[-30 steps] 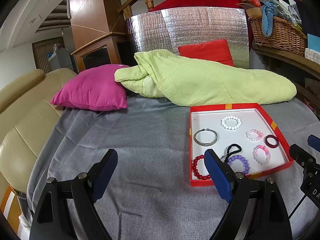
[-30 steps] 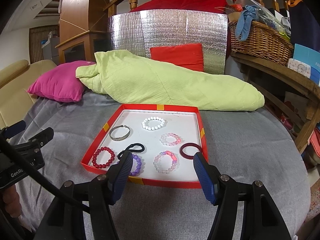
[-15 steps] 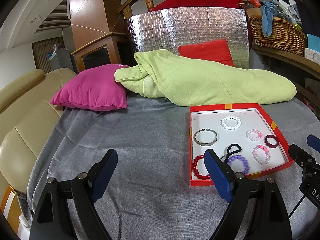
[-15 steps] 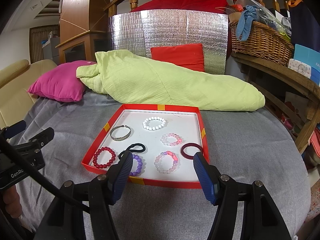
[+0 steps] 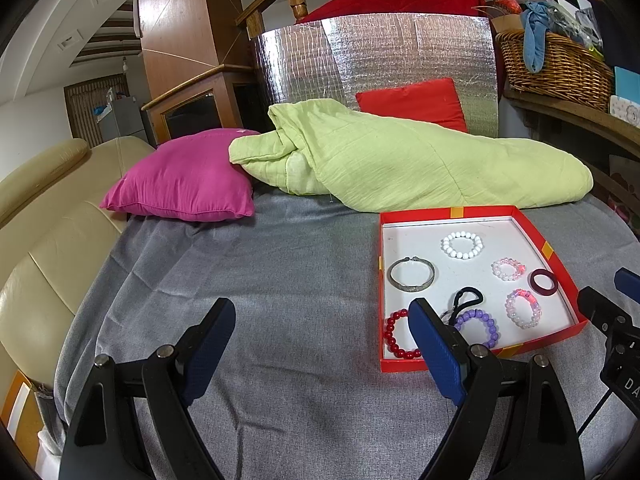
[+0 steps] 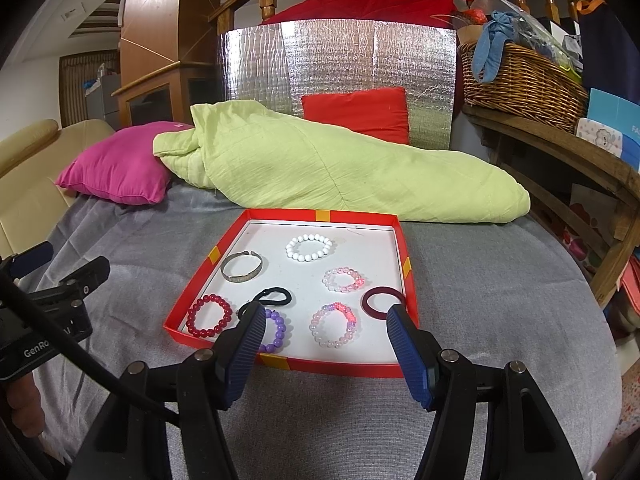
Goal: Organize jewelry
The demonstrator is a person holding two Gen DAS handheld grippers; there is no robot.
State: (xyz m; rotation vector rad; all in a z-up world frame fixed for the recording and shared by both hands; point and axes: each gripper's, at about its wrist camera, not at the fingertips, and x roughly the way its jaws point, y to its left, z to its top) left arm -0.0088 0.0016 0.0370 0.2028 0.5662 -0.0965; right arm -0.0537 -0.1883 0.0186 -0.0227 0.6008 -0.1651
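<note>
Lettering first: "GenRo", cut off, reads on the left claw's body point(image 6: 36, 350) in the right wrist view; "DA" partial shows on the right claw's body at the edge of the left wrist view. Both claws are released, jaws wide, nothing between them. Red tray point(image 6: 320, 215) w/ white floor sits on the grey bed cover point(image 6: 500, 300). It lies directly ahead of the right claw point(image 6: 324, 344), near rim just beyond its tips, and off to the right of the left claw point(image 5: 322, 334). In tray: white bead bracelet point(image 6: 309, 247) at far middle, silver bangle point(image 6: 242, 267) left, pale pink bead bracelet point(image 6: 344, 279) right of centre, dark maroon ring point(image 6: 382, 301) by the right wall, black hair tie point(image 6: 276, 295) centre, red bead bracelet point(image 6: 209, 316) near-left corner, purple bead bracelet point(image 6: 275, 330) partly behind the left fingertip point(image 6: 244, 340), pink-white bead bracelet point(image 6: 334, 324) near middle. All pieces lie apart, except hair tie and purple one look close; can't tell if touching. Green quilt point(image 6: 320, 168) lies behind the tray.
</note>
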